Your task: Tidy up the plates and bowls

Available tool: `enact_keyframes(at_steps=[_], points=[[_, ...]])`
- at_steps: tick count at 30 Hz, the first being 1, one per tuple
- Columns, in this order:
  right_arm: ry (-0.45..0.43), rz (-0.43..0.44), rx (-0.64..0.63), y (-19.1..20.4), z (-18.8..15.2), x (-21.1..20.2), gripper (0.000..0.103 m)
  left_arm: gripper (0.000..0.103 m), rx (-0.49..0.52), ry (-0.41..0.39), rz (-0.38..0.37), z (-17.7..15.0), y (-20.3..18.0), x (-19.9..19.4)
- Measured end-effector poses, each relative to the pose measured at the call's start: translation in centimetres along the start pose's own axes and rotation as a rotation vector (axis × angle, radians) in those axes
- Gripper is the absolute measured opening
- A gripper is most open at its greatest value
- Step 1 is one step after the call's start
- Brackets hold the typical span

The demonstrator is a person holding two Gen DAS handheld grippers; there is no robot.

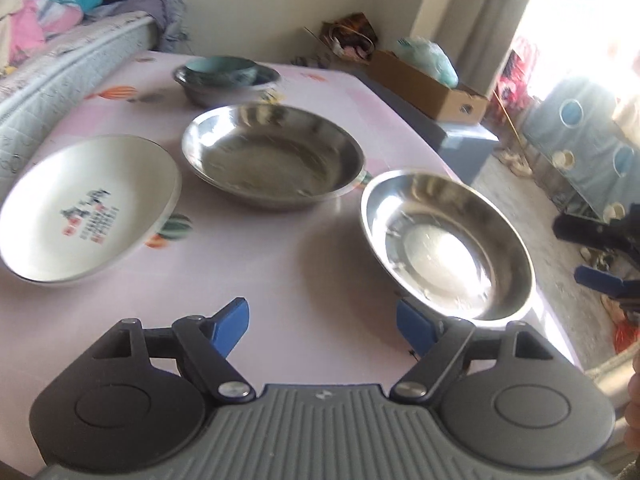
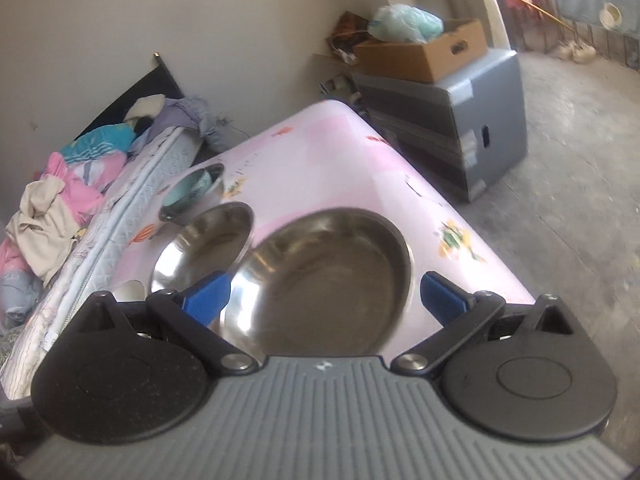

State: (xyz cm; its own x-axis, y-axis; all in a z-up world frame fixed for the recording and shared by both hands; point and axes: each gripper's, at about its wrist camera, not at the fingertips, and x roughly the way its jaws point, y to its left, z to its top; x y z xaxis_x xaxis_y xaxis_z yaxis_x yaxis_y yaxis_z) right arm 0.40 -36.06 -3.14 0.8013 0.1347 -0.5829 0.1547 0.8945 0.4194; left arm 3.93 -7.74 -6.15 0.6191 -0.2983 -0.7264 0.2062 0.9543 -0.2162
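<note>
Over the pink table (image 1: 320,248), through my left wrist camera, my left claw (image 1: 324,330) hangs spread wide with nothing between its blue pads. A white plate (image 1: 88,208) with a small printed motif lies at the left. A wide, shallow steel dish (image 1: 274,156) sits mid-table, and a shinier steel bowl (image 1: 446,240), glaring with light, sits near the right edge just beyond my right pad. A teal bowl (image 1: 220,70) rests inside a dark one at the far end. My right claw (image 1: 600,256) shows at the frame's right edge.

From my right wrist camera, my right claw (image 2: 324,300) is released, its pads either side of the near steel bowl (image 2: 324,276) without pressing it. The steel dish (image 2: 204,244) lies just behind, rims nearly touching, and the teal bowl (image 2: 190,192) lies beyond.
</note>
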Motion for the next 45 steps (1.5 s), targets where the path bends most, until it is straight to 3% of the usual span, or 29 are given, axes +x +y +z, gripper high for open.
enact_keyframes(at_steps=[8,13,23,29,36,45], points=[[0.04,-0.033,0.006,-2.2,-1.2,2.8,0.097,0.081,-0.045,-0.001,-0.036,0.4,-1.3,2.3],[0.063,-0.036,0.031,-3.0,-0.7,4.5,0.079,0.07,-0.072,-0.001,-0.026,1.7,-1.2,3.7],[0.058,-0.031,0.091,-3.9,1.1,6.0,0.053,0.051,-0.043,0.044,-0.021,3.2,-1.9,6.2],[0.073,-0.032,0.095,-4.0,1.5,6.5,0.035,0.017,-0.019,0.067,-0.047,3.8,-2.4,6.9],[0.091,-0.033,0.102,-3.9,1.8,6.9,0.018,0.016,-0.033,0.082,-0.046,3.9,-2.0,6.6],[0.123,-0.031,0.117,-3.8,1.1,6.0,0.017,0.016,-0.041,0.121,-0.077,3.0,-1.3,5.2]])
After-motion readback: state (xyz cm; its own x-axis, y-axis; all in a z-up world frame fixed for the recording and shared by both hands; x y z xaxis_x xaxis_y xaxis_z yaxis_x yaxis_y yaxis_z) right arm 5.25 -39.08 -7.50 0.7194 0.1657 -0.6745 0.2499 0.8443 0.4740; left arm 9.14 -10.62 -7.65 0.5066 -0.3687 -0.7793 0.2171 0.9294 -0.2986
